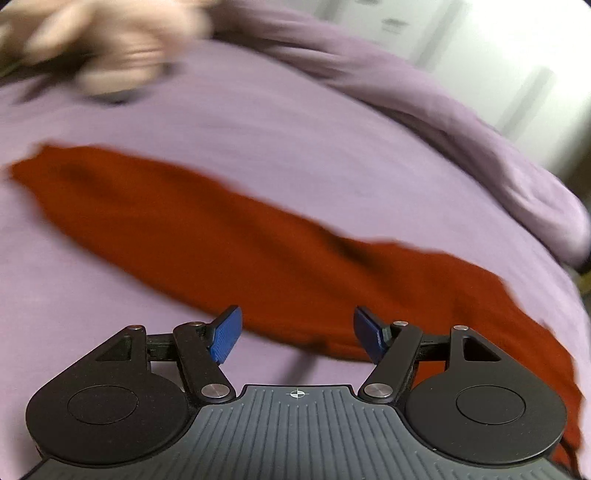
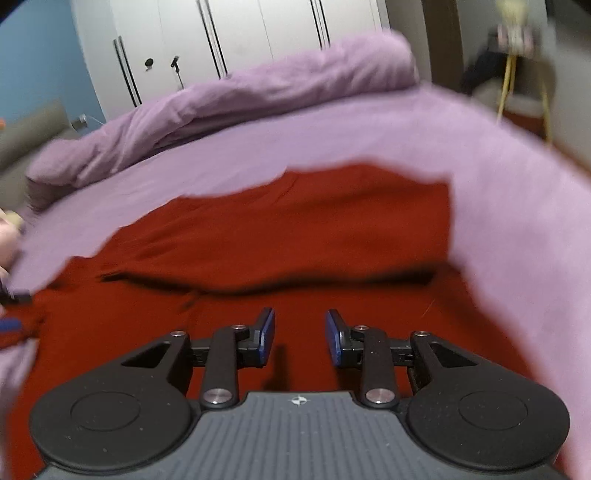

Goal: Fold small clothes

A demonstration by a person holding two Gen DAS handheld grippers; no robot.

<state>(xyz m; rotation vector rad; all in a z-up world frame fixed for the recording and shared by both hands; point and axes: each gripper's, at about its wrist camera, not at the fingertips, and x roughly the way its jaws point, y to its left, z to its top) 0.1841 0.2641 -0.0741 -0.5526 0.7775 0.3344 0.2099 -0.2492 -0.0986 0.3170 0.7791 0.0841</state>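
A rust-red garment (image 1: 207, 229) lies flat on a lilac bed sheet (image 1: 258, 122) and runs as a long band from upper left to lower right in the left wrist view. My left gripper (image 1: 297, 334) hovers over its near edge, blue pads (image 1: 226, 338) wide apart, nothing between them. In the right wrist view the same red garment (image 2: 295, 229) fills the middle, with a dark fold line across it. My right gripper (image 2: 300, 338) is above the cloth, open by a narrow gap, holding nothing.
A bunched lilac duvet (image 2: 229, 99) lies along the far side of the bed, with white wardrobe doors (image 2: 236, 33) behind it. A blurred pale pile (image 1: 107, 44) sits at the upper left of the left wrist view. A chair (image 2: 517, 85) stands at the far right.
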